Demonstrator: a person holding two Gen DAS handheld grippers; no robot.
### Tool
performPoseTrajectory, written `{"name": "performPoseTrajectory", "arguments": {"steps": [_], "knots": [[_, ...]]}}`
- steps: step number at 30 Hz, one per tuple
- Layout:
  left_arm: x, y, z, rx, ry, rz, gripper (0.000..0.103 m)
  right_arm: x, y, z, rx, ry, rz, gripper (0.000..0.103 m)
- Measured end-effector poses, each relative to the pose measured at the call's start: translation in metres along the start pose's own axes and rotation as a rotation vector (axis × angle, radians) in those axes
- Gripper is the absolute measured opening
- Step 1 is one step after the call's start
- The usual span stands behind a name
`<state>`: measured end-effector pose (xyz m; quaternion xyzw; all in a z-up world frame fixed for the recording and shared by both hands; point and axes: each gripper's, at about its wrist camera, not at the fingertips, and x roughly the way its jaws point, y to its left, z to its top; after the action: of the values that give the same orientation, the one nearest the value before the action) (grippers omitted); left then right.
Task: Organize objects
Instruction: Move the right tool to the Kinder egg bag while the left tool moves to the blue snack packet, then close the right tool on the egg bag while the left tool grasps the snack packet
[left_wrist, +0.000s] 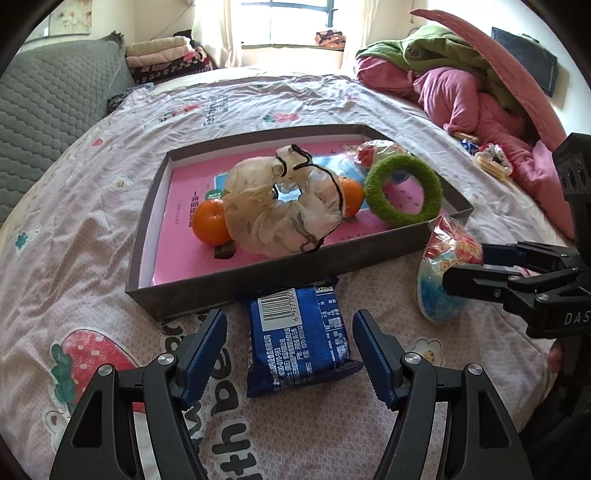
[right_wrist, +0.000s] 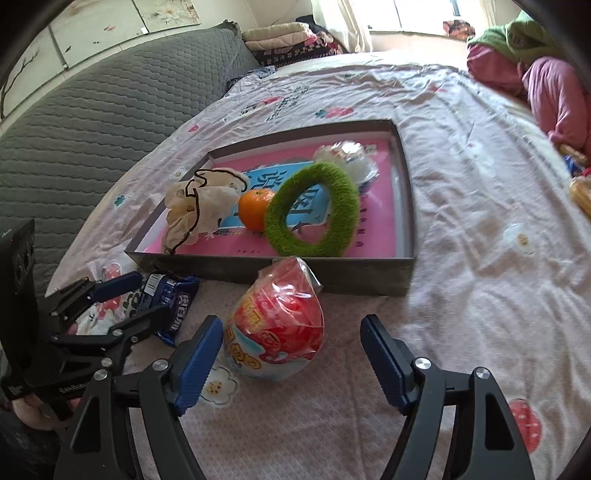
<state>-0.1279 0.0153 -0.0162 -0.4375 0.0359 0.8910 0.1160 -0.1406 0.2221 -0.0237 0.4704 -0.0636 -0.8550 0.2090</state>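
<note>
A blue snack packet (left_wrist: 299, 339) lies flat on the bedsheet just in front of a shallow grey tray (left_wrist: 258, 277). My left gripper (left_wrist: 290, 354) is open around it, a pad on either side and neither pressing. To the right, a red and blue snack bag (right_wrist: 277, 332) rests on the sheet by the tray's (right_wrist: 362, 284) near wall. My right gripper (right_wrist: 291, 360) straddles it, open; its left pad is close to the bag and its right pad well clear. Each gripper shows in the other's view: the right gripper (left_wrist: 465, 266) and the left gripper (right_wrist: 144, 299) with the blue packet (right_wrist: 170, 299).
Inside the pink-lined tray are two oranges (left_wrist: 210, 227), a cream fabric scrunchie (left_wrist: 280, 206), a green fuzzy ring (left_wrist: 402, 190) and a clear wrapped snack (right_wrist: 343, 153). Pink and green bedding (left_wrist: 461, 85) is piled far right, with small snacks (left_wrist: 491, 158) beside it. A grey quilted cover (right_wrist: 92, 122) lies left.
</note>
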Motion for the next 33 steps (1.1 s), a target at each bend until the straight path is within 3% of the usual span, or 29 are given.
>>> {"name": "performPoseTrajectory", "arguments": {"steps": [4, 8, 11, 13, 20, 33], "knots": [[0.009, -0.001, 0.001, -0.007, 0.012, 0.009, 0.072, 0.011, 0.004, 0.002, -0.008, 0.016, -0.029, 0.075], [0.019, -0.004, 0.003, -0.006, 0.025, 0.020, 0.072, 0.014, 0.005, 0.005, -0.003, 0.012, -0.018, 0.060], [0.028, -0.004, 0.002, -0.015, 0.042, 0.019, 0.070, 0.014, 0.006, 0.007, -0.003, 0.014, -0.017, 0.060], [0.028, -0.006, 0.002, -0.012, 0.035, 0.024, 0.056, 0.013, 0.006, 0.007, -0.001, 0.011, -0.015, 0.059], [0.019, -0.009, 0.005, -0.012, 0.029, -0.008, 0.053, 0.001, 0.014, 0.010, -0.045, -0.029, -0.026, 0.059], [-0.039, 0.001, 0.030, 0.013, -0.161, 0.034, 0.053, -0.035, 0.044, 0.036, -0.135, -0.224, -0.070, 0.059]]}}
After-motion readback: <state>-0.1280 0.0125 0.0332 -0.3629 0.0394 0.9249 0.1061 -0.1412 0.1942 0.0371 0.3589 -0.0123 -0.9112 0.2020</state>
